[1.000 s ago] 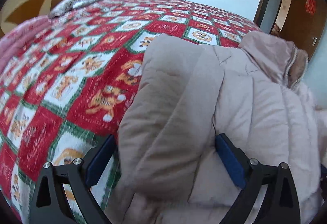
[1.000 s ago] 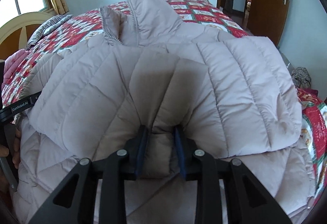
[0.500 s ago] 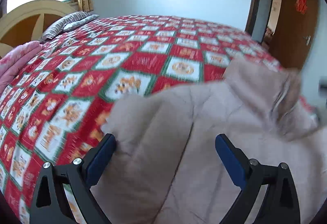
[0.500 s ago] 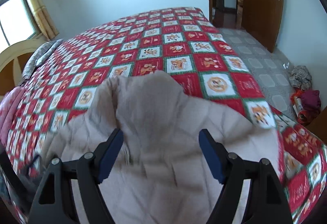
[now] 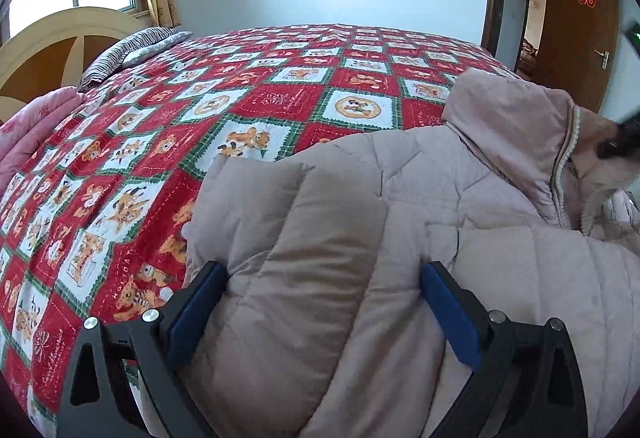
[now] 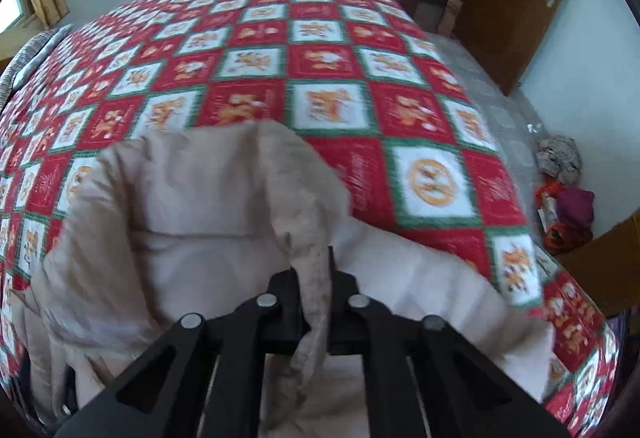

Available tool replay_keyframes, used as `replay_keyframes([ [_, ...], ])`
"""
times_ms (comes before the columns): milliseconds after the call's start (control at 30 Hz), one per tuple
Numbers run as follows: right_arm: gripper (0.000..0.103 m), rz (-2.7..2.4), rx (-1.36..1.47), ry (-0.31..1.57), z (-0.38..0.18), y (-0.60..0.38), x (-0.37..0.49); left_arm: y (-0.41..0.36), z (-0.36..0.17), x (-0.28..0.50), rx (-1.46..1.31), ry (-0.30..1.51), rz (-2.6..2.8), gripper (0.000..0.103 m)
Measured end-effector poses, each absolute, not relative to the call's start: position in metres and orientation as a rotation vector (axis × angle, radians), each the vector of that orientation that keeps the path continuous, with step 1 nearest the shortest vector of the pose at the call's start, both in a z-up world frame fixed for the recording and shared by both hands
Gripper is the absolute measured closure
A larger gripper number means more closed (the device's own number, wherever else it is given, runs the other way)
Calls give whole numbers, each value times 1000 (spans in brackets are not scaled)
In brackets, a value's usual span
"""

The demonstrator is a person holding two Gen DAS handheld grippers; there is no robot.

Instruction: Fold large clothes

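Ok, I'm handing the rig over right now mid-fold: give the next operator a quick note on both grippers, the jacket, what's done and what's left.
Left gripper: open, jaws wide either side of a folded-over padded sleeve, not pinching it.
Right gripper: shut on the jacket's collar edge.
Padded jacket: lying on the red patterned bedspread, near its edge.
Done: one sleeve folded in over the body.
Left: collar and body folds; the jacket is not yet a compact bundle.

A pale pink quilted puffer jacket [image 5: 420, 238] is lying rumpled across the frame's lower right, collar standing up.
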State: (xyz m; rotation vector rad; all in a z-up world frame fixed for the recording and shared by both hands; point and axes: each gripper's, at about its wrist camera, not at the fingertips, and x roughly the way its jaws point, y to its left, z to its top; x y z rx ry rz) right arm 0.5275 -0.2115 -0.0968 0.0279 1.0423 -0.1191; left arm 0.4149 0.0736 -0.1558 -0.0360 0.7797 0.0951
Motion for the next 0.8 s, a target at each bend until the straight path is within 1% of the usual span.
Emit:
replay_keyframes([
  [100,95,-133,43,1037,-103,-233,497,75,-156,415,-45,781,89,4],
  [167,95,-145,53,1046,-119,-248,480,77,-155,414,-59,777,78,4],
  [233,95,-143,108,1055,-146,-264,469,80,-152,412,-83,771,54,4],
  [300,95,-109,119,932,-157,-269,453,84,-146,408,-108,760,23,4],
  [367,94,-114,112,882,-158,-267,448,83,-126,401,-111,729,-33,4],
  [467,94,-113,114,860,-157,-266,449,68,-83,400,-33,626,-53,4],
  [533,93,-106,126,852,-156,-267,448,51,-58,420,14,618,-58,4],
  [633,93,-97,143,842,-157,-269,446,34,-34,460,-26,611,-62,4],
  [733,93,-91,153,835,-159,-271,443,12,-24,499,-33,596,-46,4],
  [800,93,-88,157,831,-159,-271,441,-3,-29,520,-32,584,-23,4],
])
